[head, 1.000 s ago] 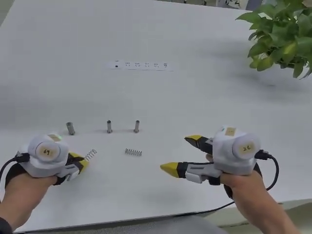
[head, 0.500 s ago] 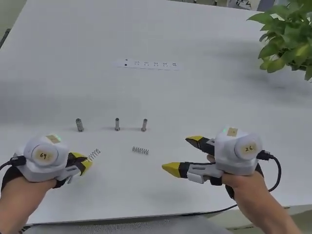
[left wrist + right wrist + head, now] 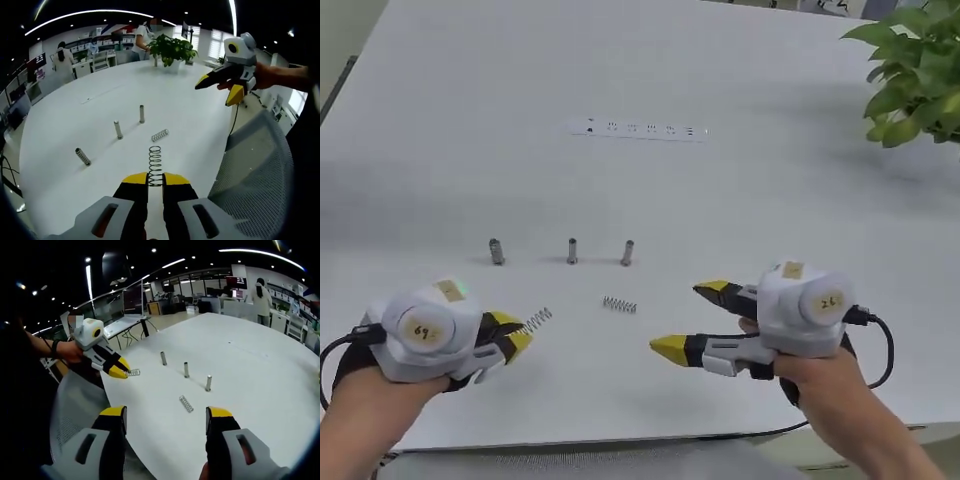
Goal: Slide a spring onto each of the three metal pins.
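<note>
While the left gripper [image 3: 516, 332] hovers at eight o'clock pinching a spring [image 3: 537, 320], its near end hidden between the tips, the right gripper [image 3: 685, 317] sits spread at four; pins [image 3: 571, 251] stand centre.

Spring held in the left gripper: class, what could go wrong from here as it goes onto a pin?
1. The left gripper pinches the held spring by one end only; its free length could sway or bend and miss the bare middle pin.
2. The loose spring lies flat on the table before the pins; a passing gripper might knock it rolling.
3. The right gripper is open and apart, giving no steadying.
</note>
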Tool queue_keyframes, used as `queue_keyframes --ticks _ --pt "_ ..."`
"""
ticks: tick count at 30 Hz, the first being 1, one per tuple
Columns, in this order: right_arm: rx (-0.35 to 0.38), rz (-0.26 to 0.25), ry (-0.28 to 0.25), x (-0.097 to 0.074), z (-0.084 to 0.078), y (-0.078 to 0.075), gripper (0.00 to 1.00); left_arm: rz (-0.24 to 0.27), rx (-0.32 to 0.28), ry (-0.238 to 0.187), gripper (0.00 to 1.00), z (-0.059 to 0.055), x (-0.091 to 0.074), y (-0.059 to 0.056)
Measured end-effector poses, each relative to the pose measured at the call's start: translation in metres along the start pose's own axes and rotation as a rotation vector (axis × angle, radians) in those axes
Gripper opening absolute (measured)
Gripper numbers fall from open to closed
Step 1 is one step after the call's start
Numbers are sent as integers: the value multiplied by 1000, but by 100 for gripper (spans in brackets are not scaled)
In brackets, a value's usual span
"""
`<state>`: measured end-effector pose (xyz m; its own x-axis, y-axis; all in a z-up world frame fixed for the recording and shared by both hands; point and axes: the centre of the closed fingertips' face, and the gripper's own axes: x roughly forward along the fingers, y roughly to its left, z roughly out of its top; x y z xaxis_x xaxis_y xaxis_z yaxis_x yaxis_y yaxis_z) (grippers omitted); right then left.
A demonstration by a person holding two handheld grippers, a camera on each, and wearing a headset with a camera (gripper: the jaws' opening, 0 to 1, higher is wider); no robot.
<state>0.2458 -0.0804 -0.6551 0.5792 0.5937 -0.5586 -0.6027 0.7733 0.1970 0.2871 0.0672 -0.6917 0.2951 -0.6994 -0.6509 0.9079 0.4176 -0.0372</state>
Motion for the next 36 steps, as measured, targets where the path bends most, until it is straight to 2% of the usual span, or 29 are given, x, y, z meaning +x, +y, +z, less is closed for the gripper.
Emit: queue_keyframes --ticks 4,8,14,20,28,36 --pt "-8 25 -1 3 2 7 62 -12 39 -10 3 14 0 -5" --pt "-11 48 -9 6 4 13 60 -25 64 -22 3 24 2 -8" --pt "-9 75 -25 10 9 19 56 -52 111 -37 3 39 1 -18" --pt "-38 113 -45 15 17 27 48 -82 168 -35 3 46 2 -29" --pt "-64 187 -30 21 18 40 41 -145 240 -42 3 55 3 -51" --pt "-69 247 -20 25 16 52 33 -191 274 -50 3 61 3 -65"
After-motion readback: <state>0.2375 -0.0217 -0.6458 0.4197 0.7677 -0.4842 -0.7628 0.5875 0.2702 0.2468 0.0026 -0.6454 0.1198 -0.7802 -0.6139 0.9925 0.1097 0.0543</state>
